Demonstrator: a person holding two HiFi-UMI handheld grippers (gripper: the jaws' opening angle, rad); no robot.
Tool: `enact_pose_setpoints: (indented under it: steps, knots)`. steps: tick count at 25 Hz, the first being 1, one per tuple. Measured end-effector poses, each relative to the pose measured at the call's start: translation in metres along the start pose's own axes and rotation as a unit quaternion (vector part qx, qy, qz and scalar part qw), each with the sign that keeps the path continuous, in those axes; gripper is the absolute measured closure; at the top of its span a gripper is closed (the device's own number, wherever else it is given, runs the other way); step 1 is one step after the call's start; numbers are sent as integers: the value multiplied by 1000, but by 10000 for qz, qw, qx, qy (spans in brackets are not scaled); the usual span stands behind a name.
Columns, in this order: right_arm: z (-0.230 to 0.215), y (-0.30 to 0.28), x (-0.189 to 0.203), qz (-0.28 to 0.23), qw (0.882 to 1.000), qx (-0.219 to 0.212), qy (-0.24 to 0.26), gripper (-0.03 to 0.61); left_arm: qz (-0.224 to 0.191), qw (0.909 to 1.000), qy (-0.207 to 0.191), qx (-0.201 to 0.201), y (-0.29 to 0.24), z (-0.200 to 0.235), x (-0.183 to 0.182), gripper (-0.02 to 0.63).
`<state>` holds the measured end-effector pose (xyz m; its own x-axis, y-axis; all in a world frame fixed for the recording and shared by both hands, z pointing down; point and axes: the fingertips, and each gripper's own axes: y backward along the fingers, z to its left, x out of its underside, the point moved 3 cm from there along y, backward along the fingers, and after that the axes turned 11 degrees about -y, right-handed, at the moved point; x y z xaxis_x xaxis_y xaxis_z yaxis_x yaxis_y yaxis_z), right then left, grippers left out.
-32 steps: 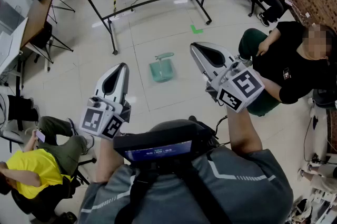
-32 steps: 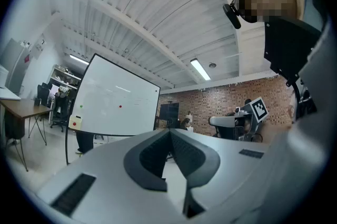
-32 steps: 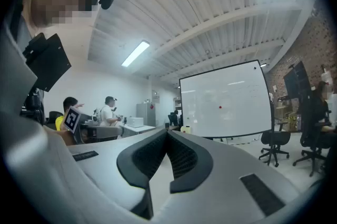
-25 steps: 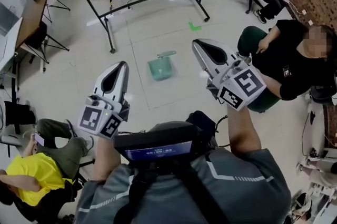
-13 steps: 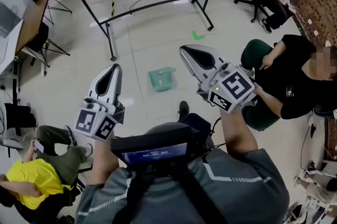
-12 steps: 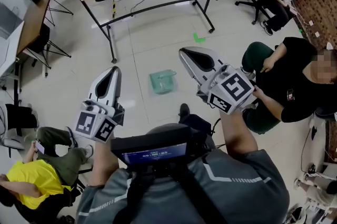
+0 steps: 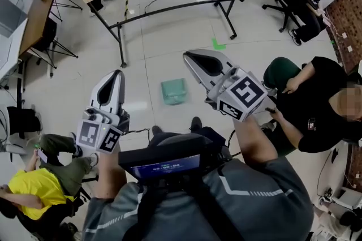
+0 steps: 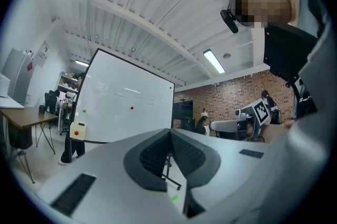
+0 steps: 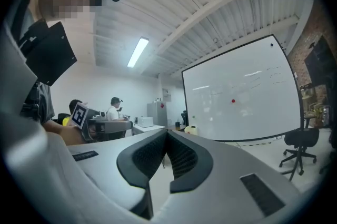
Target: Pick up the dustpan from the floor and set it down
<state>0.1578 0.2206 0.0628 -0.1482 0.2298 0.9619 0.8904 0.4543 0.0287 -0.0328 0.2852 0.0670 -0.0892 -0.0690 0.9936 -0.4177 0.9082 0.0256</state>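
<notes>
Green plastic, by the look of it, so the dustpan point(image 7: 173, 91) should be light, stiff and thin-walled, a little slick against smooth pads, and in no way fragile. It lies flat on the floor point(image 7: 181, 30), a short way ahead of the person's shoes point(image 7: 195, 123) and between the two grippers as the head view shows them, touched by neither. Its handle is the natural place to take hold, or failing that a raised side wall pinched across its thin edge; from this height the handle probably sits at the far end, though it is too small to be sure. The left gripper point(image 7: 113, 78) has its jaws fully together, ribbed pads meeting at the tip with nothing between them. The right gripper point(image 7: 194, 60) is likewise closed tight and empty, so its jaws must part before either can grasp the pan
</notes>
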Motion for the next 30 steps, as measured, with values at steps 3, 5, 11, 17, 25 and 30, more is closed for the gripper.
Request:
enact_pose_setpoints:
  steps: [3,5,11,17,25,30]
  knots:
    - [3,-20,6,29,9998,157,80,548,19,9999,34,121,7,24,8,578]
    - [4,-33,8,-7,9992,387,5,548,19,9997,54,250,12,42,8,578]
    - [14,-52,-6,-164,9984,534,73,548,-158,9991,43,387,13,67,-5,578]
    - [23,-59,-8,-84,9985,424,321,548,-167,9995,110,261,14,78,3,578]
    - [15,-52,8,83,9985,40,543,548,-90,9997,96,221,4,71,19,578]
    - [8,-57,57,722,9958,-245,502,514,301,9984,342,345,-3,57,60,578]
